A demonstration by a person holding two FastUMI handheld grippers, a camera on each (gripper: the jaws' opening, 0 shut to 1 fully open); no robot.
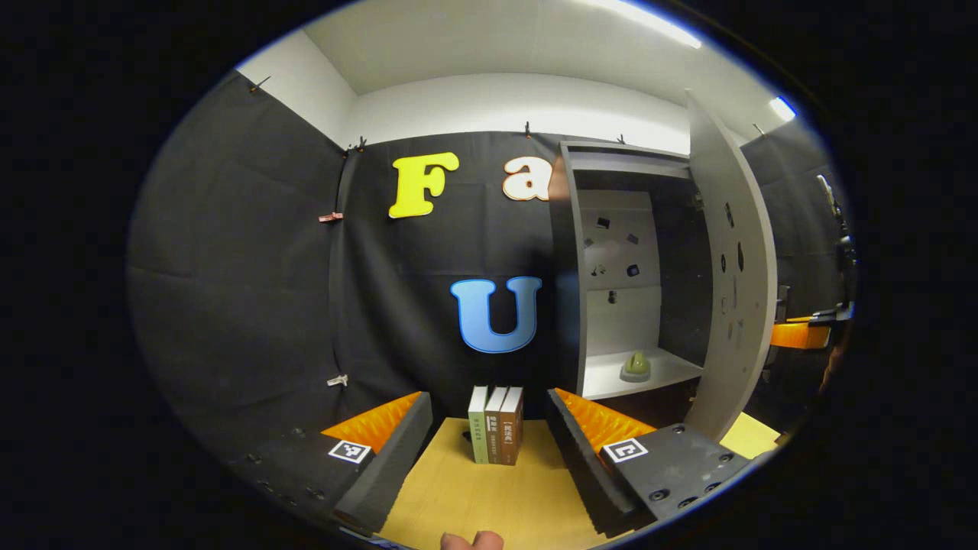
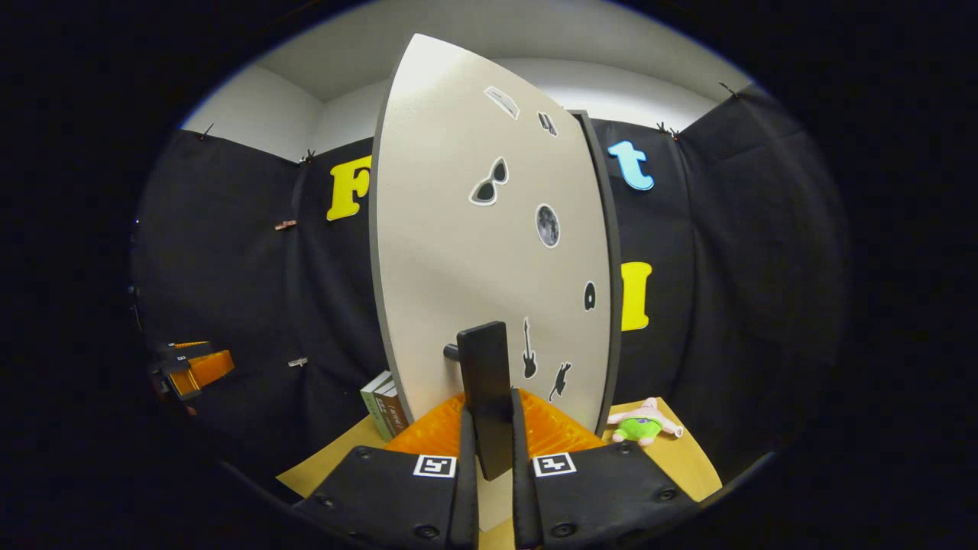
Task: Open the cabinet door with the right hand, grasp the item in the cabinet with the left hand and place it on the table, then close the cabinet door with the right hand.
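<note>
Matt smooth cabinet door (image 2: 489, 229), pale wood-look table (image 1: 489, 489), matt cloth wall (image 1: 244, 290), plush toy (image 2: 640, 425).

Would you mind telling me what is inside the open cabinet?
A small green item sits on the cabinet's lower white shelf. The open door covers the cabinet's right part.

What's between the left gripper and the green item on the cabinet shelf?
In the left gripper view, bare tabletop and the open cabinet front separate the left gripper from the green item; three upright books stand just left of that line.

Left gripper view back from open cabinet (image 1: 642, 290) — right view hard against door (image 2: 489, 252).
</note>
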